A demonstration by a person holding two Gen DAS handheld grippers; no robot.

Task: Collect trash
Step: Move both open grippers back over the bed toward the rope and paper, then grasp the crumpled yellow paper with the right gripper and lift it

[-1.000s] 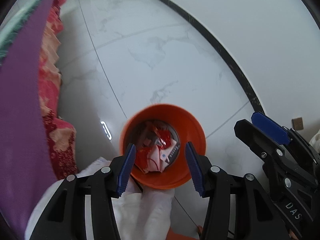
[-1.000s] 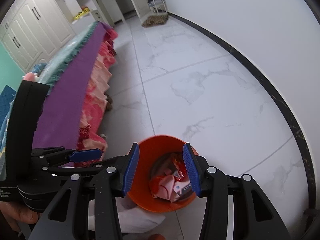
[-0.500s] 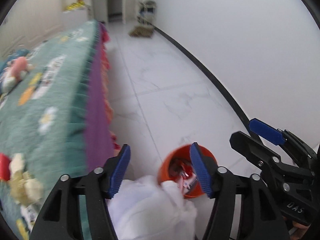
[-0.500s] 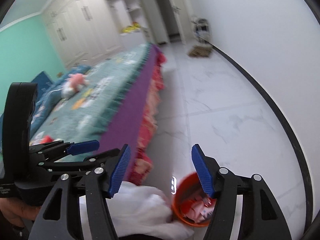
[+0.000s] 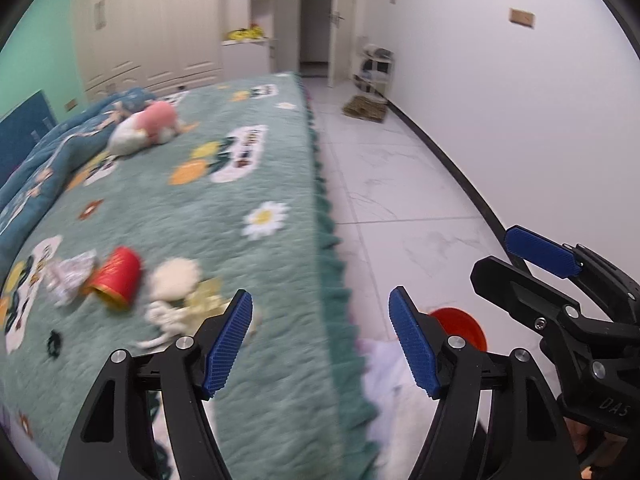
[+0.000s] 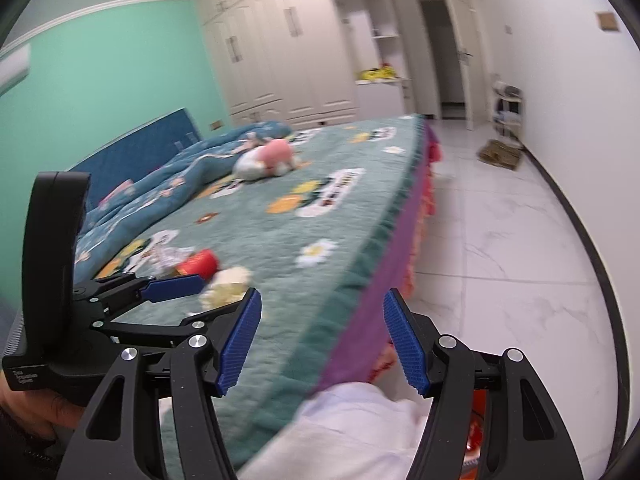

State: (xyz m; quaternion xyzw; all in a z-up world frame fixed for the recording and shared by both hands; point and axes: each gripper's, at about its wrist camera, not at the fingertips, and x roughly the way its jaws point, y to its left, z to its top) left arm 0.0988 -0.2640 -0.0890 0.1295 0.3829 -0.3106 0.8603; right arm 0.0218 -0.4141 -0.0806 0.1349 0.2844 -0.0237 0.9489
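Both grippers are now tilting up from the orange bin [image 5: 460, 322], which a second ago was filling the space between their jaws and is now sitting low on the floor [image 5: 400, 184], partly behind the left gripper's right finger. The left gripper [image 5: 320, 340] is hanging with its jaws wide open and gripping nothing; the right gripper [image 6: 322, 338] is likewise spread open and empty. White cloth [image 6: 352, 432] is showing beneath both. Just beyond the left gripper's left jaw, on the green floral bedspread [image 5: 240, 248], the trash is lying in a loose cluster: one crumpled white tissue wad [image 5: 176, 280], one pale wrapper [image 5: 208, 292] touching it, one red paper cup [image 5: 114, 276] tipped on its side, and one silvery crumpled wrapper [image 5: 68, 274] beside the cup. Farther up the bed, one pink-and-white plush toy [image 5: 144, 126] is resting near a rumpled blue quilt [image 6: 192, 172]. White wardrobes [image 6: 288, 52] are lining the far wall.
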